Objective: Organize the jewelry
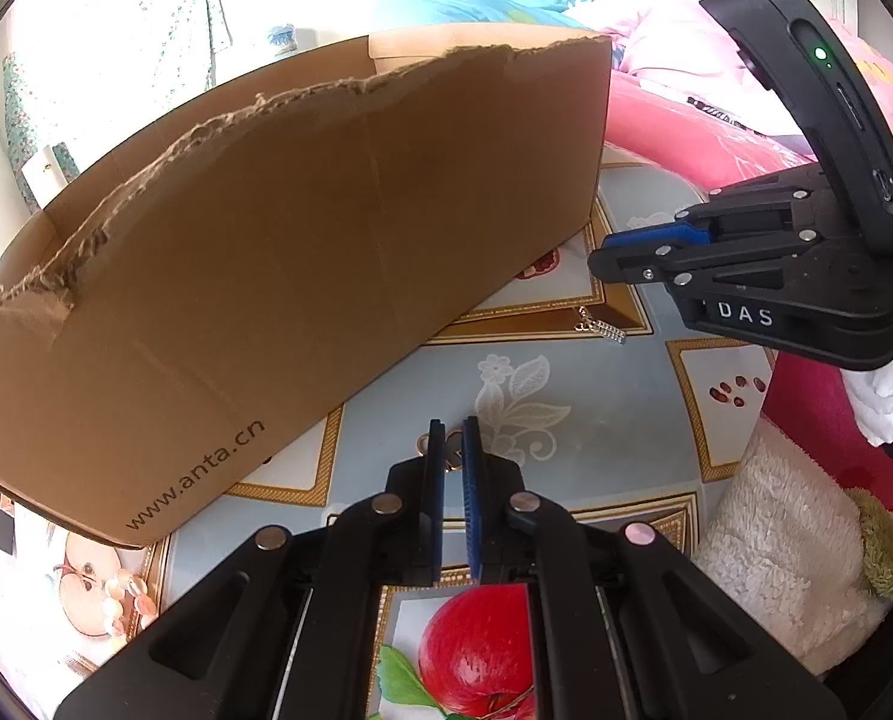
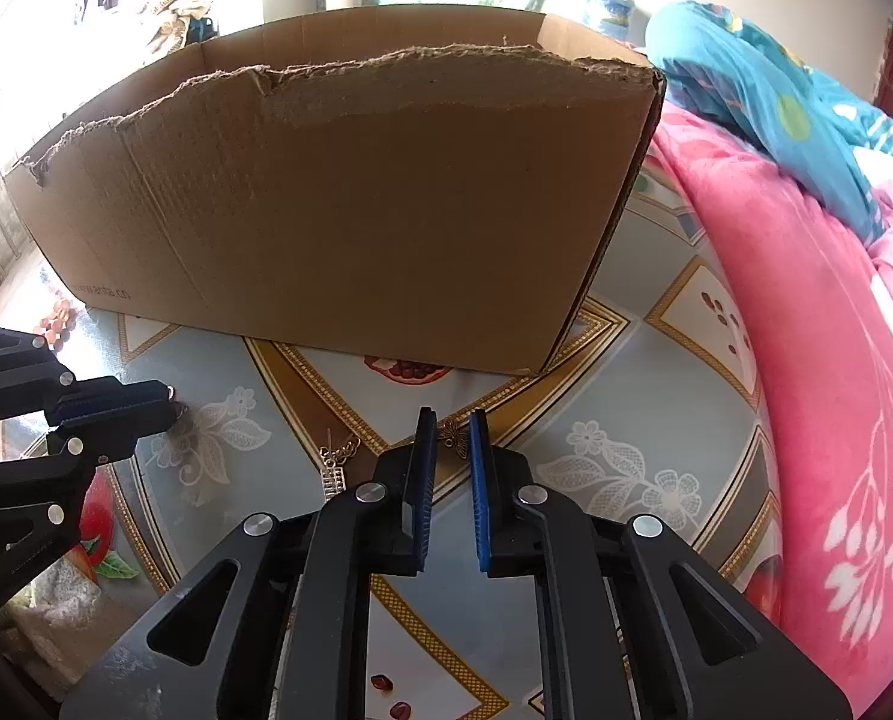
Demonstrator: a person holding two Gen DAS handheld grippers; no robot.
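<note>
Jewelry here is tiny: a thin, light, snag-prone bronze butterfly charm [image 2: 455, 443] lies on the worktop [image 2: 614, 384] between the right gripper's [image 2: 452, 427] nearly closed fingers; grip its body.

Black gripper [image 1: 454, 441] frames, blue ribbed pads, silver rivets, "DAS" marking; white glove [image 1: 881, 402].

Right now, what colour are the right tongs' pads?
Blue pads, on black arms; clearest in the right wrist view.

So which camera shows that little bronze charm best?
The right wrist view: the bronze charm sits right between the right gripper jaws. The left wrist view shows only that gripper, not the charm.
</note>
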